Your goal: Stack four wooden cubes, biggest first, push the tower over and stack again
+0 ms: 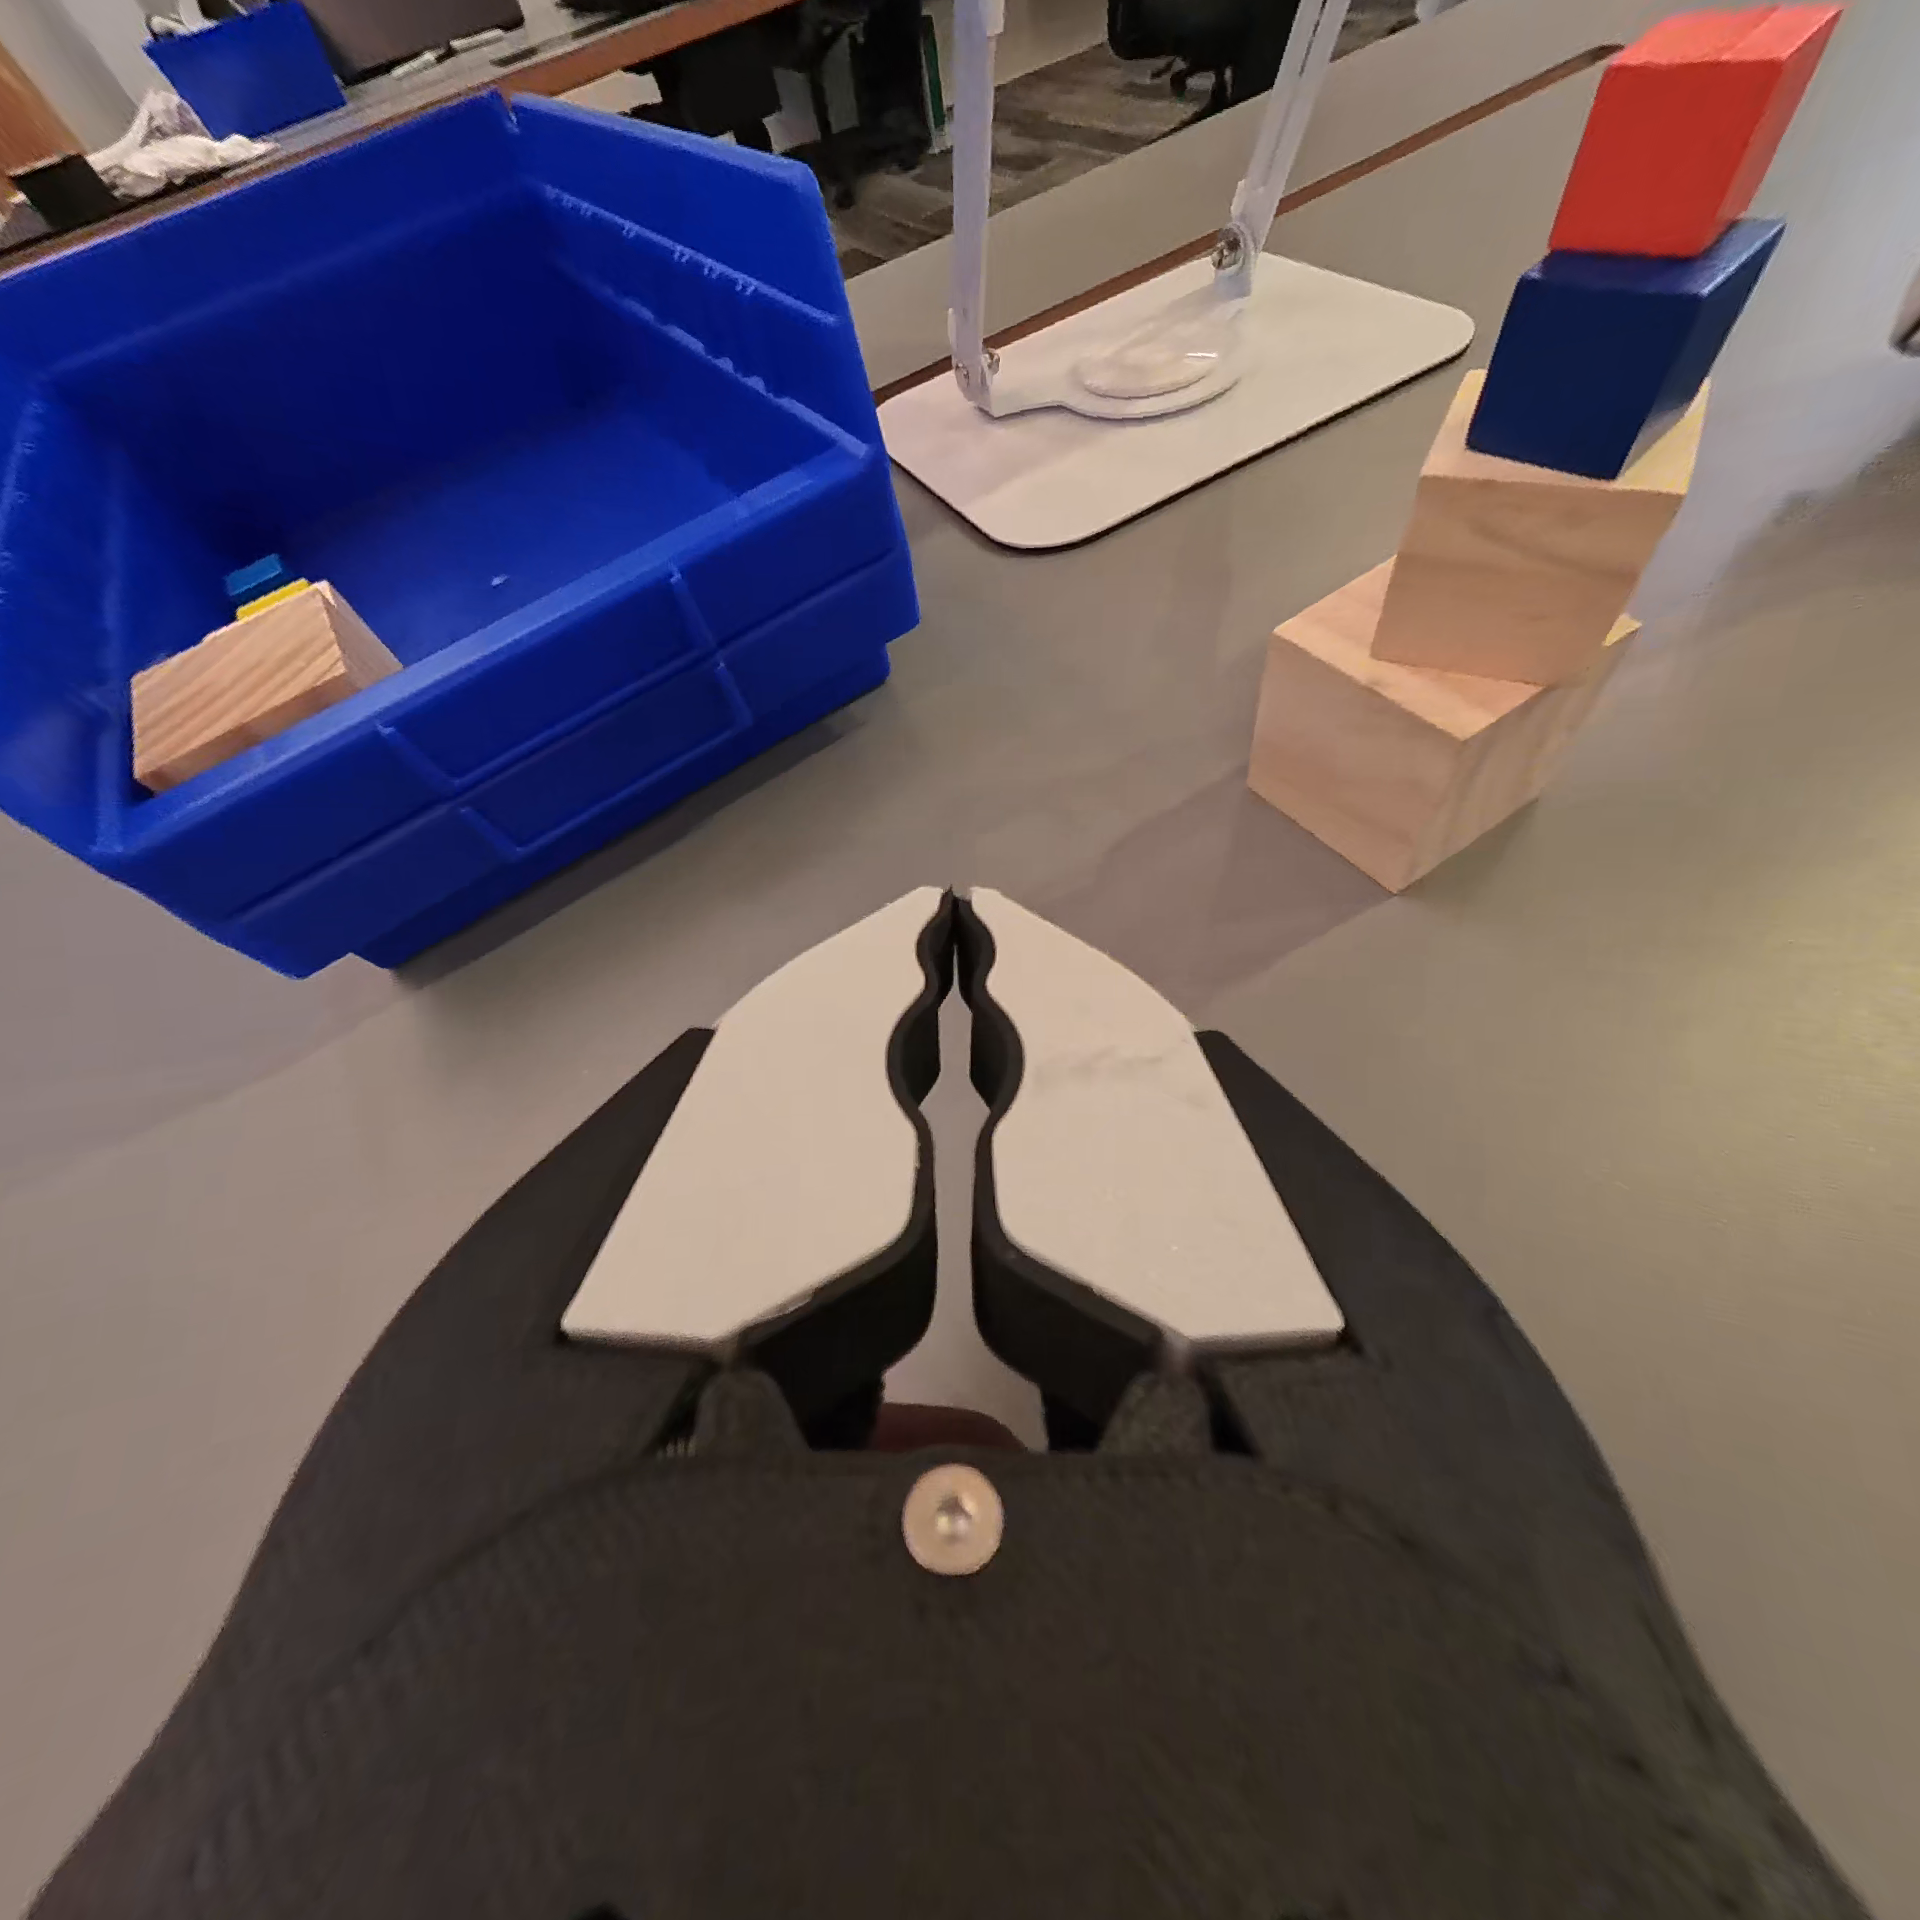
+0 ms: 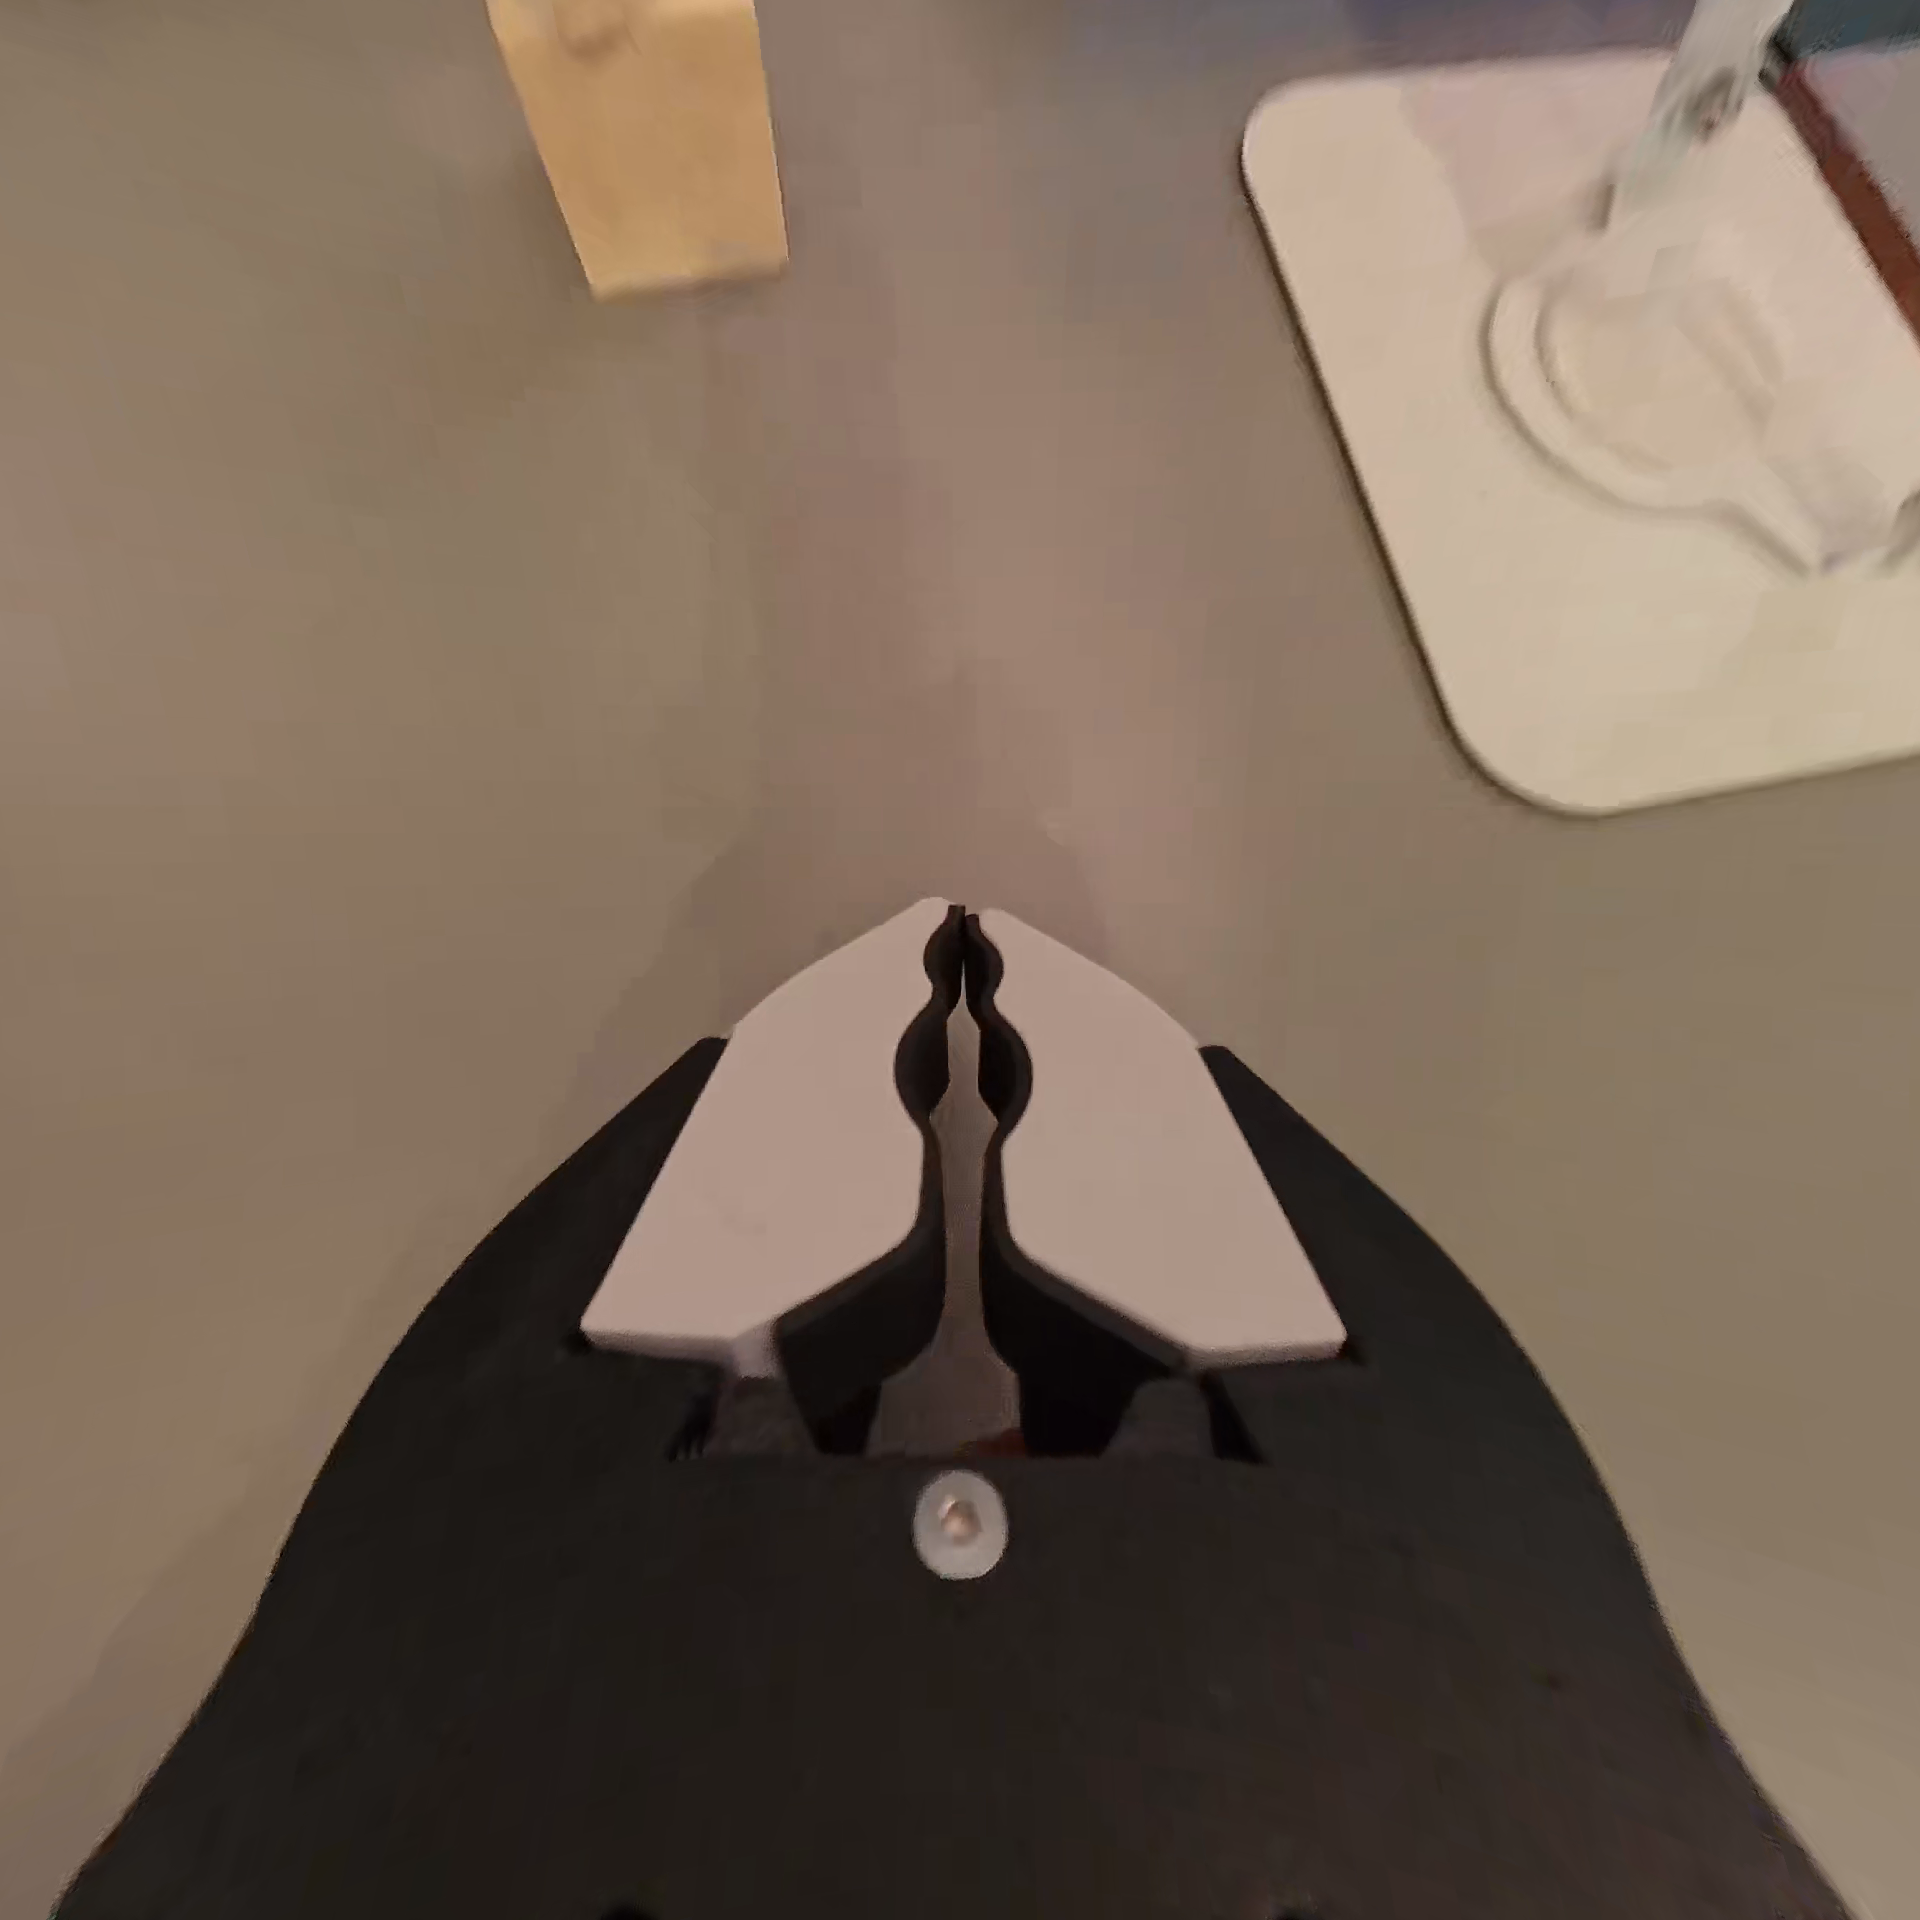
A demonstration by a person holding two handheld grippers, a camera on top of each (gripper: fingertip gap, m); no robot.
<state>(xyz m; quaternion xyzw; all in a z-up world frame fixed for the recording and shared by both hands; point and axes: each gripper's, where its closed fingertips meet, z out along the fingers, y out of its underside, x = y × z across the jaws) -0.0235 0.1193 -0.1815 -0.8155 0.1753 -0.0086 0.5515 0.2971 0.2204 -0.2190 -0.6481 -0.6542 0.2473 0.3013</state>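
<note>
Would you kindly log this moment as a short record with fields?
tower: four cubes stacked on the grey table
order, bottom up: large plain cube, smaller plain cube, blue cube, red cube
alignment: each cube twisted against the one below
blue bin: holds a wooden block
left gripper: shut, empty
right gripper: shut, empty

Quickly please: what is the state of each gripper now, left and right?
Left gripper: closed, holding nothing.
Right gripper: closed, holding nothing.
</note>
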